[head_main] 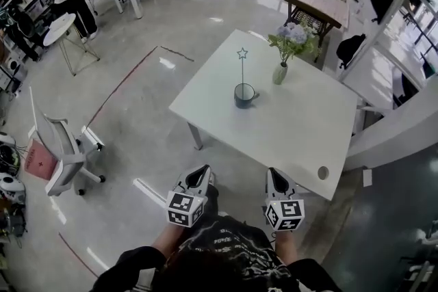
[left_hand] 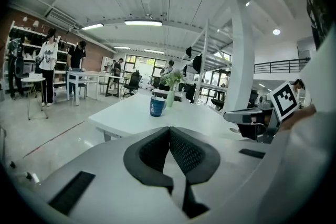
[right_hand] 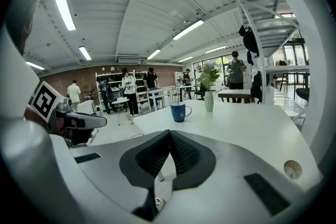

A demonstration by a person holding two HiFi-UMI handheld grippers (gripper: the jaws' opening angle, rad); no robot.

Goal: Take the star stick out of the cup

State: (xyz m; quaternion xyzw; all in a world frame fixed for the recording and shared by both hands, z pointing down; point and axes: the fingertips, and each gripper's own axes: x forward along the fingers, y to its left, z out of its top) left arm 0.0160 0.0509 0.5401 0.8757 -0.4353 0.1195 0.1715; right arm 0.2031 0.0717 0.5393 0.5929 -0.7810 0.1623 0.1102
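A dark blue cup (head_main: 243, 95) stands near the middle of the white table (head_main: 287, 126); a thin star stick (head_main: 241, 63) rises upright out of it. The cup also shows far ahead in the left gripper view (left_hand: 157, 106) and the right gripper view (right_hand: 178, 111). Both grippers hang short of the table's near edge, well apart from the cup. My left gripper (head_main: 202, 174) is shut with nothing between its jaws, its tips (left_hand: 169, 128) touching. My right gripper (head_main: 276, 176) is also shut and empty, its tips (right_hand: 170, 132) together.
A green vase of flowers (head_main: 282, 68) stands just right of the cup. A white office chair (head_main: 58, 147) sits to the left on the floor. Several people, desks and shelves fill the back of the room. A round hole (head_main: 323, 172) marks the table's near right corner.
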